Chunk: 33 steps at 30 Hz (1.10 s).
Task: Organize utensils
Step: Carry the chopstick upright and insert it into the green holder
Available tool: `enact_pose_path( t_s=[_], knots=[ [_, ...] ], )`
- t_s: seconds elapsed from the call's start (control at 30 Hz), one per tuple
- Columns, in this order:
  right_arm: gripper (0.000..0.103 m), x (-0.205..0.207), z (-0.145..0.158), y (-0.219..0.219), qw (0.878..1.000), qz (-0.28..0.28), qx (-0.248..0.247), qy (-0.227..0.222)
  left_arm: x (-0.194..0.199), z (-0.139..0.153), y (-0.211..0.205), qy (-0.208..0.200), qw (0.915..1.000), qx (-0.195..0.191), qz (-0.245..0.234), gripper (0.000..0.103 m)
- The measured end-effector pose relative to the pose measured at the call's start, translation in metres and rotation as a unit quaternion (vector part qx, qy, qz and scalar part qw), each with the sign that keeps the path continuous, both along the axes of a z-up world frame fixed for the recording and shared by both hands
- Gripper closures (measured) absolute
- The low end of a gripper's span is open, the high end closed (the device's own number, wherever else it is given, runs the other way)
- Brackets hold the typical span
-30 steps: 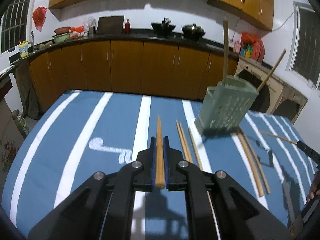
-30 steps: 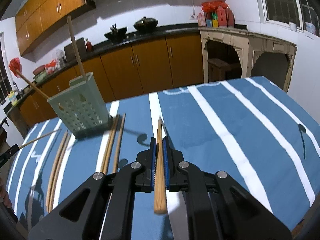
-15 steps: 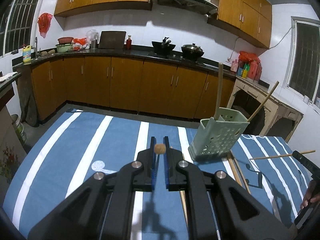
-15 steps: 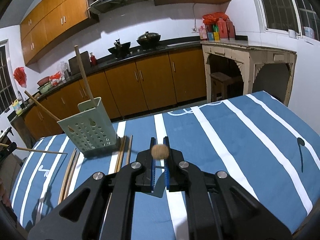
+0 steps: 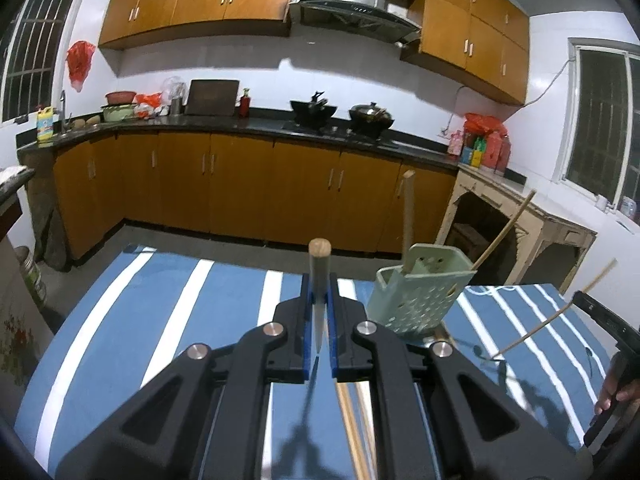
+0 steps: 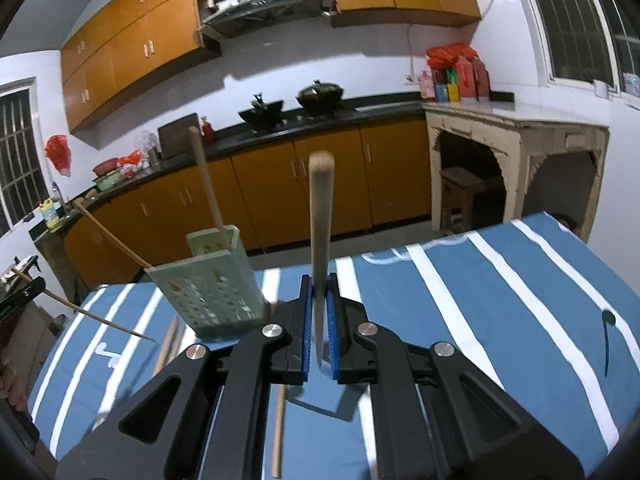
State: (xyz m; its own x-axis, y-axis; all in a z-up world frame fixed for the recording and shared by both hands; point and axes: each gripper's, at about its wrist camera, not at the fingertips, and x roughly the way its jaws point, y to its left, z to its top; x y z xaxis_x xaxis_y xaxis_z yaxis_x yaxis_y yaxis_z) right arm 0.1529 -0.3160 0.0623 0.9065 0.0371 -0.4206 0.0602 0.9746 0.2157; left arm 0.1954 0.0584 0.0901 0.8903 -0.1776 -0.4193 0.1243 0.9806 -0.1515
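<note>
Left gripper point(image 5: 319, 328) clamped on chopstick point(image 5: 319, 280), butt end up, tip down between blue pads. Right gripper point(image 6: 319, 332) likewise closed on second chopstick point(image 6: 321, 240), raised upright and blurred. Green perforated holder point(image 6: 208, 280) stands tilted on blue striped bench point(image 6: 500, 300), two sticks inside. Loose chopsticks point(image 6: 170, 346) lie on bench beside holder.

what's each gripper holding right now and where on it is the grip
Each holds one wooden chopstick. The left gripper clamps its chopstick toward the thin end, thick end up. The right gripper grips its chopstick likewise.
</note>
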Motion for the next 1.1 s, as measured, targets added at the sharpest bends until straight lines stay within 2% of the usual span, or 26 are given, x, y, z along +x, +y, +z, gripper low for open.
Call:
enact_pose_path(
  t_s=[0.27, 0.6, 0.87, 1.1],
  knots=[
    [0.095, 0.002, 0.045, 0.021, 0.998, 0.044, 0.005, -0.051, -0.003, 0.034, -0.019, -0.022, 0.9991, -0.005, -0.036, 0.095],
    [0.095, 0.006, 0.087, 0.051, 0.991, 0.087, -0.001, -0.106, -0.012, 0.078, -0.052, -0.056, 0.9953, 0.005, -0.079, 0.095],
    [0.095, 0.02, 0.105, 0.063, 0.987, 0.081, -0.015, -0.138, 0.005, 0.115, -0.079, -0.089, 0.9922, 0.009, -0.087, 0.095],
    [0.095, 0.039, 0.108, 0.068, 0.987, 0.071, -0.015, -0.146, 0.025, 0.121, -0.087, -0.097, 0.9926, -0.002, -0.073, 0.095]
  ],
)
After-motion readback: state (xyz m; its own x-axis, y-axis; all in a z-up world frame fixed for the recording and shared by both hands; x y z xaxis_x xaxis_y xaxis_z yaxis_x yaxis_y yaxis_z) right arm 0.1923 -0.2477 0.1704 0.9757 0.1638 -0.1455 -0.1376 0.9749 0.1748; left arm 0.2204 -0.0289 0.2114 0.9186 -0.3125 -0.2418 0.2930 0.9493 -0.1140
